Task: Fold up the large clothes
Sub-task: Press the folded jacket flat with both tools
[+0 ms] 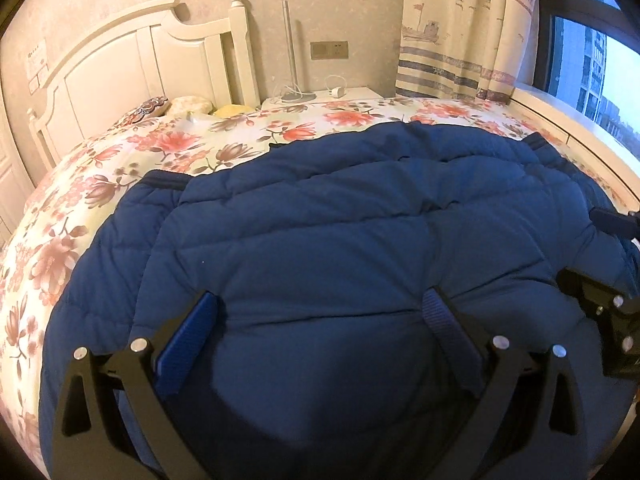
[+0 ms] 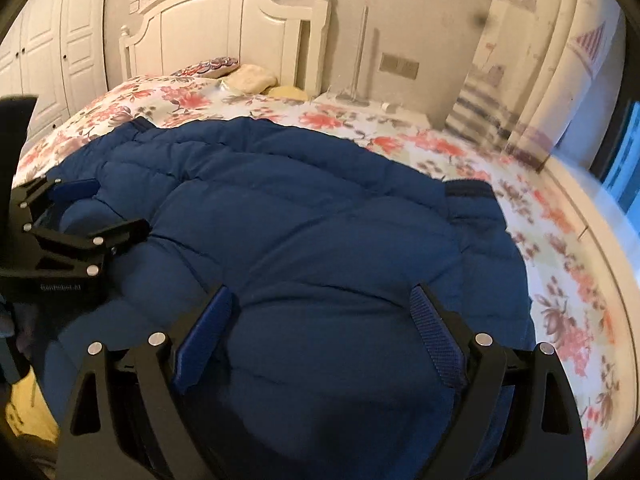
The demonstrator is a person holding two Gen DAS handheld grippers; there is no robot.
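A large blue quilted down jacket (image 1: 340, 232) lies spread on the floral bed; it also fills the right wrist view (image 2: 304, 216). My left gripper (image 1: 320, 308) is open, its blue-padded fingers (image 1: 192, 340) wide apart with puffy jacket fabric bulging between them. My right gripper (image 2: 322, 304) is open the same way, fingers (image 2: 436, 332) spread over the jacket's near edge. The left gripper shows at the left of the right wrist view (image 2: 80, 208), and the right gripper's edge at the far right of the left wrist view (image 1: 612, 312). A dark cuff (image 2: 468, 190) lies at the jacket's right.
The floral bedsheet (image 1: 192, 148) surrounds the jacket. A white headboard (image 1: 132, 64) and pillows (image 1: 188, 104) are at the far end. A nightstand with a lamp (image 1: 292, 96), a curtain (image 1: 460, 28) and a window sill (image 1: 560, 112) stand on the right. White wardrobe doors (image 2: 52, 40) are left.
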